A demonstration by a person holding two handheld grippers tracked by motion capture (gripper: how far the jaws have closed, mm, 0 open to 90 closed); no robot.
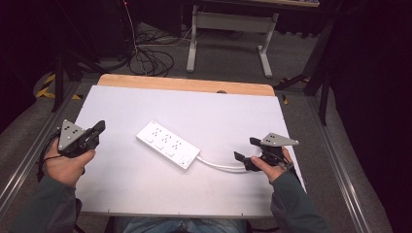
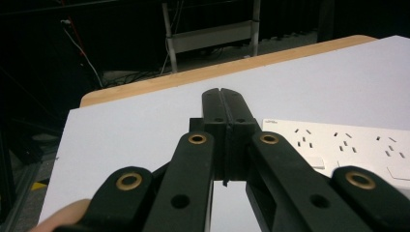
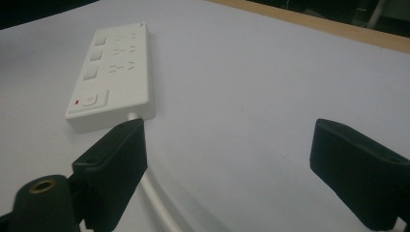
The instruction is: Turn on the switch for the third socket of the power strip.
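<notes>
A white power strip (image 1: 167, 144) lies flat near the middle of the white table top (image 1: 145, 184), set on a slant — one end toward ten o'clock, the other toward four o'clock. Its white cable (image 1: 221, 166) leaves the four o'clock end and runs along the surface toward three o'clock, up to the right gripper (image 1: 247, 150).

The left gripper (image 1: 99, 128) sits at about nine o'clock of the table, near its left edge, held in the person's left hand (image 1: 65, 165). In the left gripper view its two black jaws are pressed together with nothing between them, and the strip (image 2: 348, 145) shows just beyond them, apart from the tips.

The right gripper is at about four o'clock of the table, held in the right hand (image 1: 272, 167). In the right gripper view its jaws stand wide apart, empty — the cable (image 3: 157, 203) passes close under the jaw on that view's left side, though whether it touches is unclear. The strip (image 3: 113, 72) lies ahead of it, its switch end with a red mark nearest the gripper.

A wooden strip (image 1: 184, 83) borders the table at twelve o'clock; beyond it, a tangle of dark cables (image 1: 150, 60) lies on the floor.
</notes>
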